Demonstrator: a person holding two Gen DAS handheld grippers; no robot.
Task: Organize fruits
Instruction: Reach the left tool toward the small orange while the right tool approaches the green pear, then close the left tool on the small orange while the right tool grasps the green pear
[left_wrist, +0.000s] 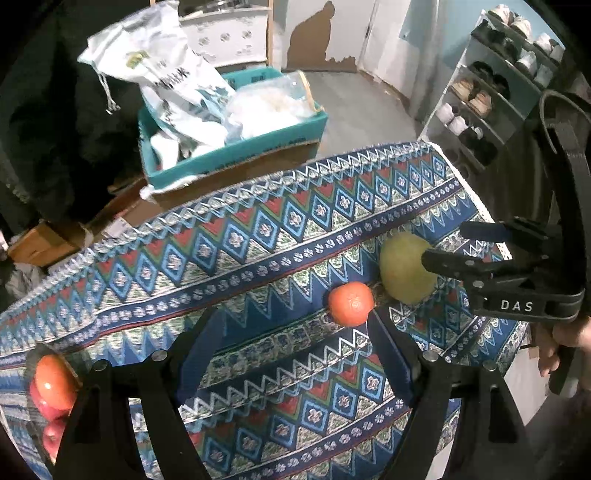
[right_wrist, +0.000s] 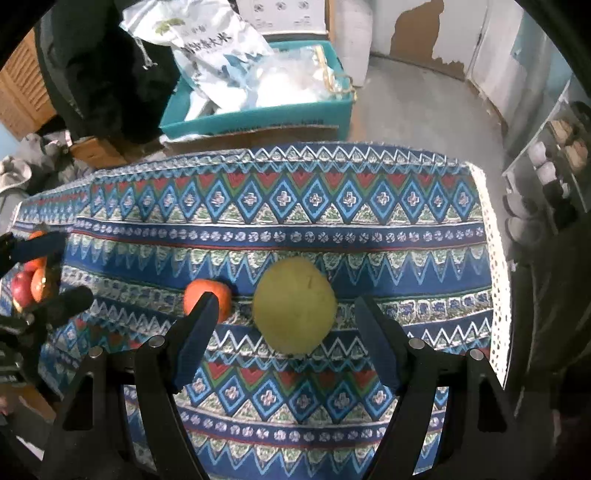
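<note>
A patterned blue cloth (right_wrist: 332, 229) is covering the counter; behind it a teal crate (right_wrist: 258, 118) of bags is sitting on the floor, with a shoe rack (left_wrist: 491, 96) at the right. The right gripper (right_wrist: 282, 332) is hovering with fingers spread either side of the round green fruit (right_wrist: 294, 304). An orange (left_wrist: 351, 303) is lying just beside the fruit, by the left gripper (left_wrist: 295, 354), also spread wide. More fruit (left_wrist: 51, 384) is piled at the counter's left.
</note>
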